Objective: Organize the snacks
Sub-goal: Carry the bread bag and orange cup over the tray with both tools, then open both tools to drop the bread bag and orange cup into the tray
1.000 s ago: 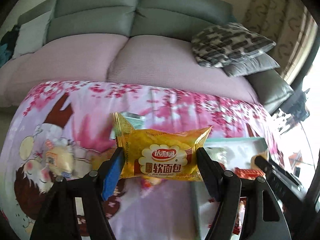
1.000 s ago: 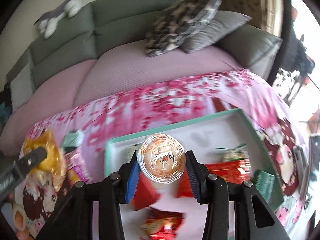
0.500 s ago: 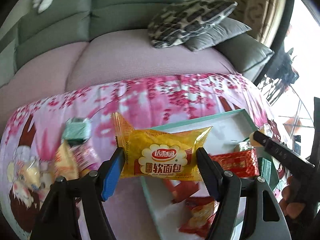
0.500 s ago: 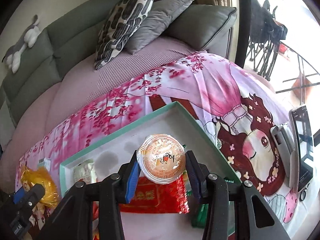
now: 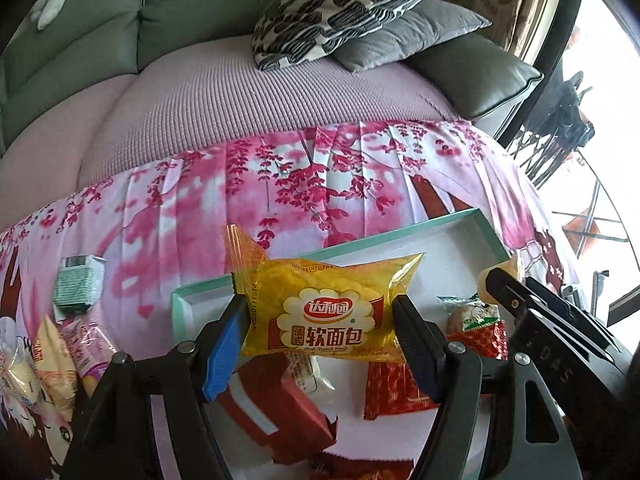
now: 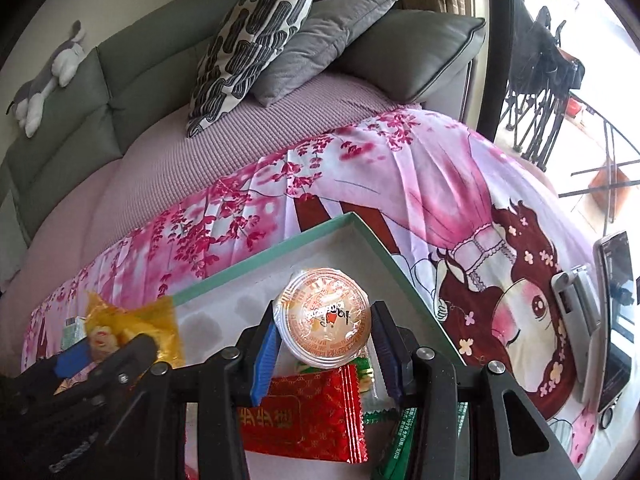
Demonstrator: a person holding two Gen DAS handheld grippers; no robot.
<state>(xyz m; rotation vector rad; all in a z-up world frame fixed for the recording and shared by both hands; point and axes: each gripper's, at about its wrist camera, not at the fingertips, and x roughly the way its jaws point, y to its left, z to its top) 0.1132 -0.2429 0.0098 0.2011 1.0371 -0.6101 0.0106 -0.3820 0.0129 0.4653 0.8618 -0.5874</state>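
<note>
My left gripper [image 5: 320, 334] is shut on a yellow soft-bread packet [image 5: 326, 312] and holds it above the teal-rimmed white tray [image 5: 452, 216]. My right gripper [image 6: 324, 350] is shut on a round clear jelly cup [image 6: 322, 316] above the same tray [image 6: 280, 246], near its right side. The tray holds red packets [image 6: 308, 416], a red box [image 5: 280, 408] and green-and-white wrapped snacks [image 5: 474, 314]. The bread packet and left gripper also show at the left of the right wrist view [image 6: 132, 330].
Loose snacks lie left of the tray on the pink cartoon cloth: a green-and-white packet [image 5: 78, 280] and pale packets [image 5: 52, 360]. A phone on a stand [image 6: 614, 320] sits at the right. A sofa with cushions [image 5: 352, 4] runs behind.
Both grippers have swung to the right with their snacks still held. The tray has come under the bread packet, and the jelly cup has come over the tray's right part.
</note>
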